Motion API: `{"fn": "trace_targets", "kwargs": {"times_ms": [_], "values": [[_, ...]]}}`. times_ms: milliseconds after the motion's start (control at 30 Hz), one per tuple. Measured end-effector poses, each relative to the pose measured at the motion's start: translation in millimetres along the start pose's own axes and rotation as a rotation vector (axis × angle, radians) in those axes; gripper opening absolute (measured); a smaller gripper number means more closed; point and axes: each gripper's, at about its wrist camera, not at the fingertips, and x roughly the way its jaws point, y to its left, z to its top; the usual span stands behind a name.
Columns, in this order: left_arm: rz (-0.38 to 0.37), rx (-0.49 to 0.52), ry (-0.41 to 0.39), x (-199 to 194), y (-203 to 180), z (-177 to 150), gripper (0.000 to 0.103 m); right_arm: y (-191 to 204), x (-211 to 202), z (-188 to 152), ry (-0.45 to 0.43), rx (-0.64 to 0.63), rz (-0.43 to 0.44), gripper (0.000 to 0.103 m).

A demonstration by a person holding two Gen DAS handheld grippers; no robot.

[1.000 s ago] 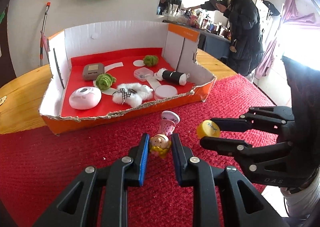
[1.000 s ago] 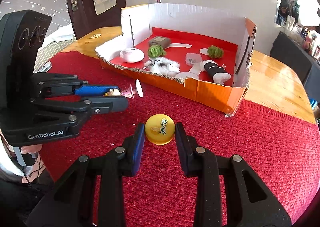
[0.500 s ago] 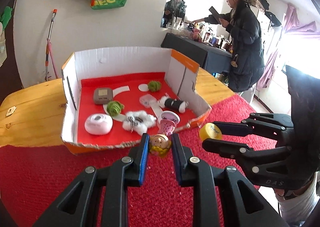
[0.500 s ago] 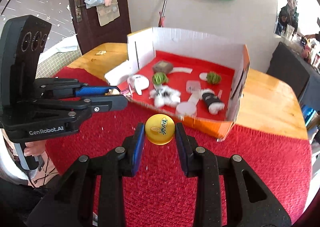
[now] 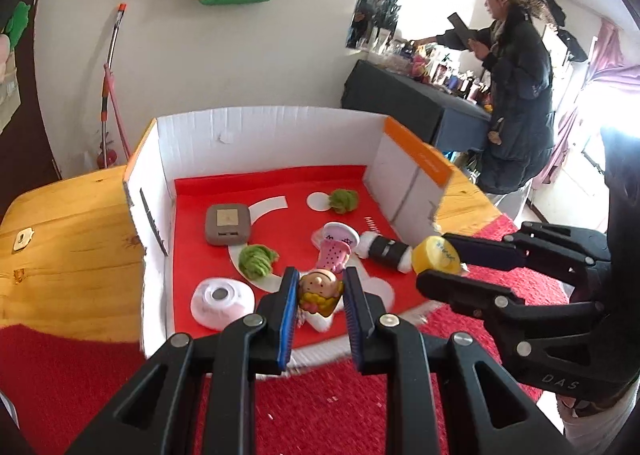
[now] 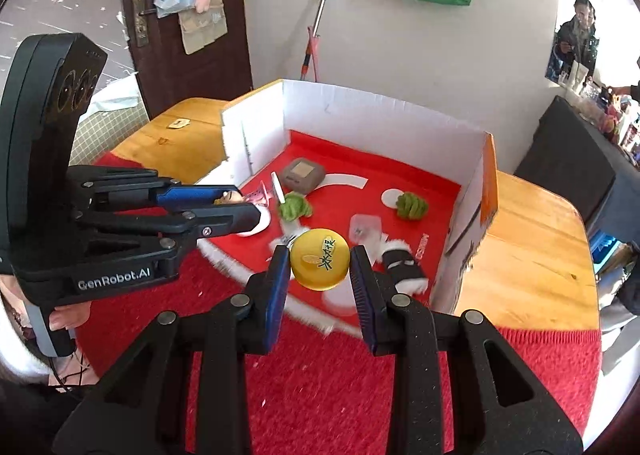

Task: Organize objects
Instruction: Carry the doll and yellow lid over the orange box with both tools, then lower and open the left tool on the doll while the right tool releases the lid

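The left gripper [image 5: 320,297] is clamped on a small doll [image 5: 321,291] at the lower centre of its frame, the doll's pink stand pointing away over the box [image 5: 264,135]. The right gripper [image 6: 320,267] pinches a yellow ball [image 6: 319,264] (black writing on its face) at the centre of its frame, above the box's torn near edge. Both are held over the red floor of the box, which sits on a wooden table [image 6: 532,247] partly covered by a red mat [image 6: 320,383]. Inside lie a grey pad [image 5: 228,224], two green tufts [image 5: 258,261], a white puck [image 5: 222,299] and a black roll [image 5: 386,251]. A person [image 5: 516,95] stands at the upper right of the left view.
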Motion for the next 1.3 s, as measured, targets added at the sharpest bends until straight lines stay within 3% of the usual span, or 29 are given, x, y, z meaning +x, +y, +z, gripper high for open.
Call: {"fn": "trace_targets", "kwargs": {"times_ms": [300,533,1000,1300], "values": [[0.025,-0.044,0.118,57.4,26.4,25.1,0.023,-29.6,63.5,32.1,0.116,0.066,-0.051,0.029],[0.015,-0.085,0.178,93.6,37.0,35.7,0.023,-52.1,96.1,48.8,0.186,0.134,-0.041,0.029],[0.061,-0.126,0.226,122.6,43.1,41.5,0.023,-73.3,150.4,69.9,0.335,0.259,0.008,0.029],[0.051,-0.154,0.246,134.7,46.1,41.6,0.023,-86.9,163.1,68.5,0.377,0.317,0.001,0.03]]}}
